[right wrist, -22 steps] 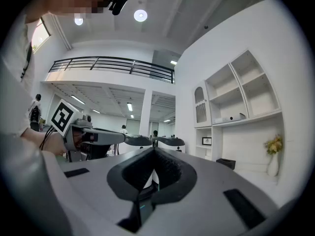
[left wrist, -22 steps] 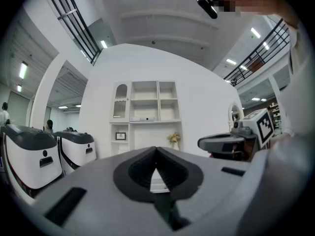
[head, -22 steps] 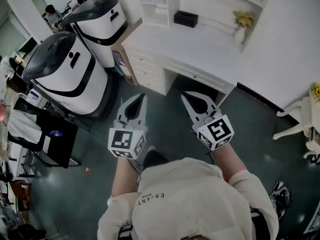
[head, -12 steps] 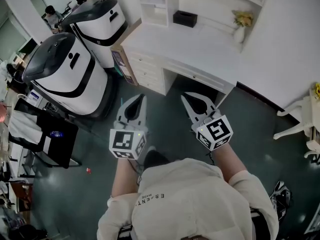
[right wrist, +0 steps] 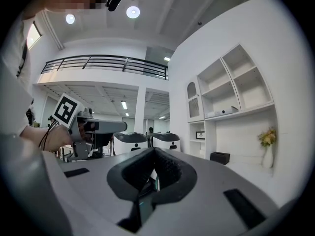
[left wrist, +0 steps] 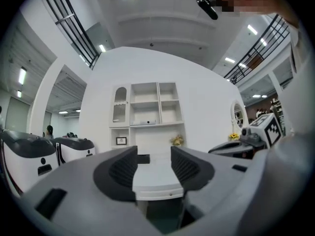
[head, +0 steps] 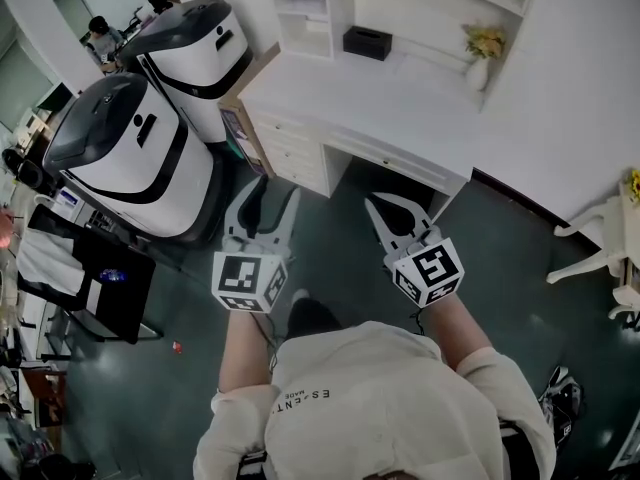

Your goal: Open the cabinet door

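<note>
A white desk (head: 400, 98) with a drawer pedestal (head: 290, 153) and a shelf hutch stands against the wall ahead of me. In the left gripper view the hutch (left wrist: 146, 107) has an arched door (left wrist: 119, 104) at its left, shut. My left gripper (head: 270, 196) is held level over the dark floor, short of the drawers, jaws open and empty; its pads (left wrist: 123, 168) frame the desk front. My right gripper (head: 378, 204) hovers before the desk's knee gap, shut on nothing, its tips meeting (right wrist: 153, 154). Neither touches the furniture.
Two big white-and-black machines (head: 130, 153) (head: 195, 43) stand left of the desk. On the desk are a black box (head: 366, 41) and a vase of yellow flowers (head: 483, 53). A white chair (head: 600, 248) is at the right, a black chair (head: 100, 268) at the left.
The left gripper's jaws have gone from shut to open, and it has shifted a little forward toward the drawers. The right gripper has stayed shut and nearly in place.
</note>
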The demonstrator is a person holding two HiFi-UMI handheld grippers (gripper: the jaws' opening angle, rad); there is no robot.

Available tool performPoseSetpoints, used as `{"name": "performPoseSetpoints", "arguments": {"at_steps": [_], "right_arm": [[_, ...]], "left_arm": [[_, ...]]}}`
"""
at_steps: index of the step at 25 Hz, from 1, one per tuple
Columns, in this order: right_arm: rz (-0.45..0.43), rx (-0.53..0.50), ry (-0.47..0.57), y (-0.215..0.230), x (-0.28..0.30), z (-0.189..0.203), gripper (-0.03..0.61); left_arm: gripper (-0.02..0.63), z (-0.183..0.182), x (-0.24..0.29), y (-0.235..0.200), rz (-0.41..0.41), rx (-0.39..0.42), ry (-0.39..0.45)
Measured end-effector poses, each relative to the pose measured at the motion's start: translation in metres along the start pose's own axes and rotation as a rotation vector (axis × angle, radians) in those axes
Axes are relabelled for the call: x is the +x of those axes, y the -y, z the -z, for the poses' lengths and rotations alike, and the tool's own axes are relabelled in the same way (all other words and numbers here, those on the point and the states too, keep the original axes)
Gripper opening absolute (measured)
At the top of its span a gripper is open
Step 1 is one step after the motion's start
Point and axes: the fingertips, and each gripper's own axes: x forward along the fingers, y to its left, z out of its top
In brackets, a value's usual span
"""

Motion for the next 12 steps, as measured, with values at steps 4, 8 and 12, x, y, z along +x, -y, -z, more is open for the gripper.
{"name": "performPoseSetpoints", "arguments": {"at_steps": [4, 8, 12], "right_arm": [[0.012, -0.004, -0.002, 0.013, 0.019, -0.002, 0.014], [0.035, -0.013, -0.007, 0.029, 0.051, -0.003, 0.014], [0.065, -0.02, -0.012, 0.041, 0.096, 0.002, 0.014]], "left_arm": [[0.193, -0.006, 0.021, -0.015, 0.012, 0.032, -0.001], [0.193, -0.007, 0.044, -0.036, 0.043, 0.042, 0.017], [0.192, 0.001, 0.07, -0.074, 0.056, 0.039, 0.035]]}}
